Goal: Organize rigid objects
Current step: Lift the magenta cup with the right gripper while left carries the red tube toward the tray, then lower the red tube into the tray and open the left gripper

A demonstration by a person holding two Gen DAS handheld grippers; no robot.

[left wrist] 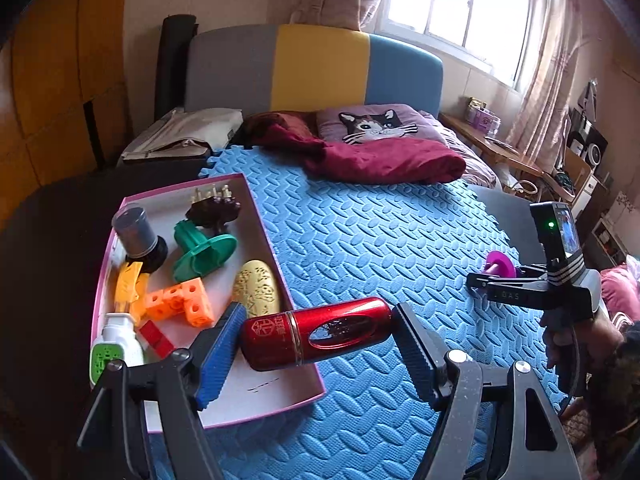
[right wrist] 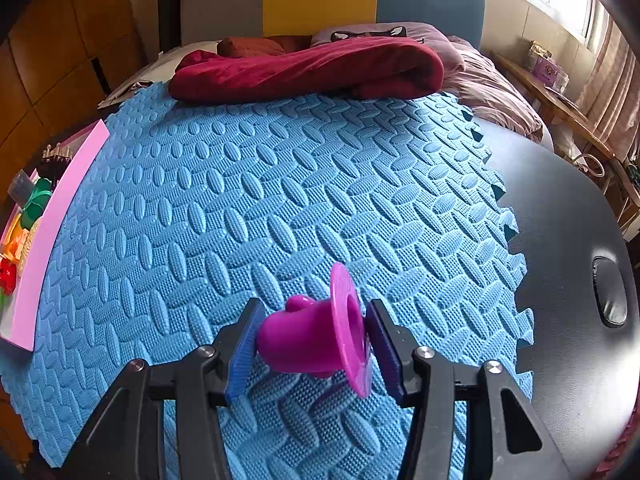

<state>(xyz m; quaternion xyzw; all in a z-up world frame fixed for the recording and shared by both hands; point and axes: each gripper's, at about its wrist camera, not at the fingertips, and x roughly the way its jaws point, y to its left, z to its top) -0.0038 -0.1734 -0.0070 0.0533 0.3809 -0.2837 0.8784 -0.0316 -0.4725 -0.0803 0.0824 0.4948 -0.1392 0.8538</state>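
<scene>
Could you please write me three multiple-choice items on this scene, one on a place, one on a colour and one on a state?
1. Where does the green flanged piece lie?
A. in the pink tray
B. on the blue foam mat
C. on the dark red blanket

2. What colour is the flanged piece at the right gripper?
A. green
B. purple
C. orange

3. What is the state of the left gripper?
A. open and empty
B. shut on the red metallic cylinder
C. shut on the gold ingot

Answers:
1. A: it sits inside the tray walls among other items.
2. B: the piece between the jaws is purple.
3. B: both jaws press the cylinder's ends.
</scene>
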